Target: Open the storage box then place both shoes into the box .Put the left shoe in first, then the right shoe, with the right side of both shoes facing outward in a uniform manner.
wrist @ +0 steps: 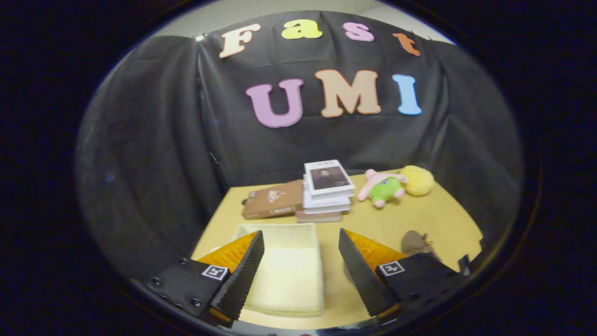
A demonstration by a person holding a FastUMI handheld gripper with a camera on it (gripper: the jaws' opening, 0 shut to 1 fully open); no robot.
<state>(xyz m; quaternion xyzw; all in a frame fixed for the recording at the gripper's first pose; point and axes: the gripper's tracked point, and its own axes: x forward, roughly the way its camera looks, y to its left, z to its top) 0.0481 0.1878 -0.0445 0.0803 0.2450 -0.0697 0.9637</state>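
Yellow table top (410, 219) lies under my gripper (301, 273). My two fingers are spread wide apart and they hold nothing. Between them sits the storage box (284, 275), pale cream in colour. I can see its bare inside, and its far wall is just past my fingertips. One shoe (416, 242), a dull brown one, lies on the table just beyond my right finger, partly hidden behind it. I cannot tell if it is the left shoe or the right one. Farther back there is a stack of books (326, 193), and the top one has a picture on its cover. A flat brown box (274, 199) lies touching the stack on its left. To the right of the books lies a pink plush toy (383, 186) in green shorts, and a round yellow plush (418, 180) touches it.
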